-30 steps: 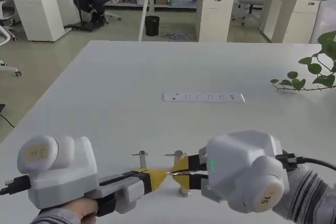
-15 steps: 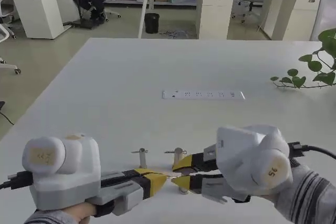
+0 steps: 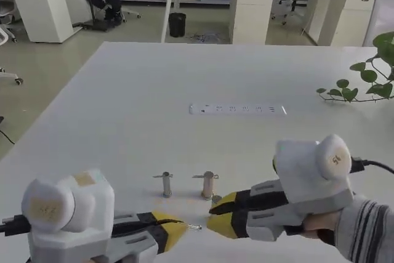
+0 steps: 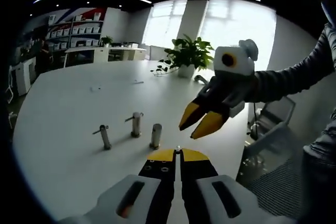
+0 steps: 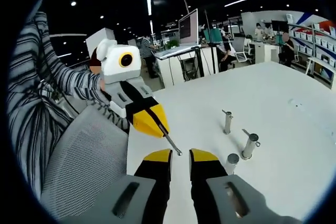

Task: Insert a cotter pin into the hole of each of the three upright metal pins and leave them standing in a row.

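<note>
Yellow-tipped left claw (image 4: 178, 153) clenches a cotter pin (image 5: 172, 144); right claw (image 5: 180, 156) hangs released beside three upright metal pins (image 5: 250, 146) on the white desk (image 3: 184, 84).

Head view looks down over the table (image 3: 215, 78); close, facing gripper views share the pins (image 4: 136, 124).

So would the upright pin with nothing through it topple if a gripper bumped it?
Probably. That upright pin stands tall and slim on the table, so a sideways bump would likely tip it. Being round, it might then roll on the smooth top. It looks like solid metal: likely stiff, heavy for its size.
</note>
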Available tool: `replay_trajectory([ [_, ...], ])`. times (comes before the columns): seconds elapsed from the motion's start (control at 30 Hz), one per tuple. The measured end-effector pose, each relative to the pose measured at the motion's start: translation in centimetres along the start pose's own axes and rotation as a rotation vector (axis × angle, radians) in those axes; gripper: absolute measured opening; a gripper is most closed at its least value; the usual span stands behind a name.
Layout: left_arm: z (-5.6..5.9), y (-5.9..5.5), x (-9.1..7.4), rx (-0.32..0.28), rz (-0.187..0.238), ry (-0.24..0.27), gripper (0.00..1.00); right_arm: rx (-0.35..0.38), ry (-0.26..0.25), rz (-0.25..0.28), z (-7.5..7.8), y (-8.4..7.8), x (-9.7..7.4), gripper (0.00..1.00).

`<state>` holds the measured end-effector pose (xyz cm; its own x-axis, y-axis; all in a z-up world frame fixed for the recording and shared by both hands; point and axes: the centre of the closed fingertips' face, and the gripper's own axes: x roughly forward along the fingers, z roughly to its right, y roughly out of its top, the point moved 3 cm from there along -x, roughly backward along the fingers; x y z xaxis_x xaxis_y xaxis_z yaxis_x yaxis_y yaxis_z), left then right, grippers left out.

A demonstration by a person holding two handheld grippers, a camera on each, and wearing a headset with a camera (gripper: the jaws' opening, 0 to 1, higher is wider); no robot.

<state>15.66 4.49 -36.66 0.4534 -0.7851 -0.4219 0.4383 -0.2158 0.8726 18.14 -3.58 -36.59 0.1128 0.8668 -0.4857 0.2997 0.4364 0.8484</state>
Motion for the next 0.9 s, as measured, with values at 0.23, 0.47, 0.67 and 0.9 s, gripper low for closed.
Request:
replay_trajectory([
  [0.23, 0.7, -0.1, -0.4, 0.022, 0.011, -0.051, 0.00, 0.078, 0.107, -0.002, -1.2, -0.9, 0.1, 0.11],
  [0.47, 1.9, -0.1, -0.5, 0.057, -0.004, -0.109, 0.00, 0.125, 0.187, -0.018, -2.1, -1.6, 0.2, 0.12],
  [0.67, 2.8, 0.3, -0.4, 0.062, 0.002, -0.146, 0.00, 0.134, 0.213, -0.030, -2.6, -2.2, 0.4, 0.10],
  [0.9, 3.6, 0.4, -0.3, 0.060, 0.008, -0.175, 0.00, 0.105, 0.243, -0.040, -3.3, -2.2, 0.5, 0.06],
])
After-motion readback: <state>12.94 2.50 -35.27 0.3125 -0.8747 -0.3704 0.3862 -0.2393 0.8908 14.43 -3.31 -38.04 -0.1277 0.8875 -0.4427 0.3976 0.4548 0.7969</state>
